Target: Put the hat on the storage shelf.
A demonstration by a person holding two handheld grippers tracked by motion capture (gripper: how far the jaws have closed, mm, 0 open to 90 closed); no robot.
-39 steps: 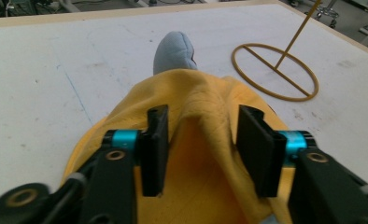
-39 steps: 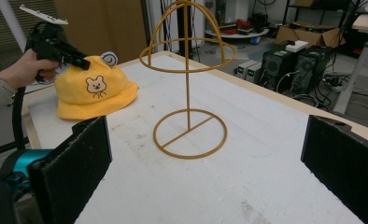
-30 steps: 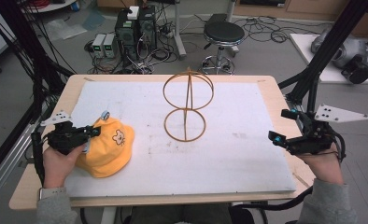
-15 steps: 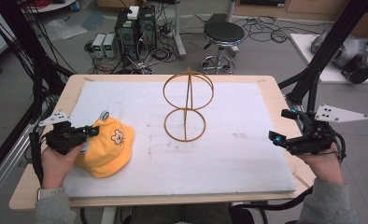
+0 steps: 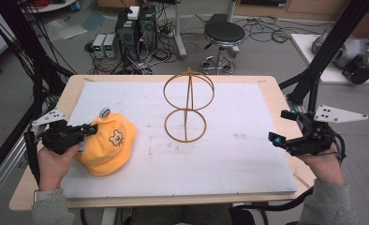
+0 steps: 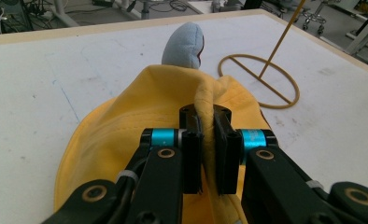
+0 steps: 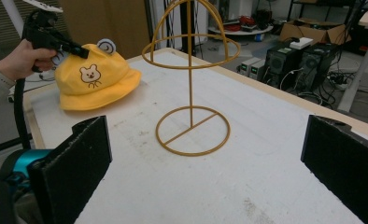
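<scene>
Because a fold of cloth has been gathered up into a ridge, the left gripper [image 6: 208, 154] can clamp it: its two black jaws stand pressed together on a pinch of the soft yellow cotton bucket hat with a bear face and small grey-blue ears [image 5: 108, 146], which sits crown up at the near left of the table. Pinching the crown like that looks like the way to lift the hat without crushing its brim. At the near right, the right gripper [image 7: 210, 163] is held level above the table edge with its jaws spread wide and nothing between them, apparently kept free to steady whatever comes next.

Farther in, near the middle of the table, stands the gold wire hat stand with a round ring base, a thin upright rod and a domed hoop top [image 5: 188, 107], well apart from the hat and upright; its bare dome is probably where the hat is meant to go.

Everything rests on the white, slightly scuffed mat [image 5: 248, 140] laid over the pale wooden tabletop [image 5: 271, 84]. Beyond the far edge lie a round black stool [image 5: 224, 33], dark computer towers with tangled cables [image 5: 136, 26] on a grey floor, and black frame poles [image 5: 330, 42] rising at both sides.
</scene>
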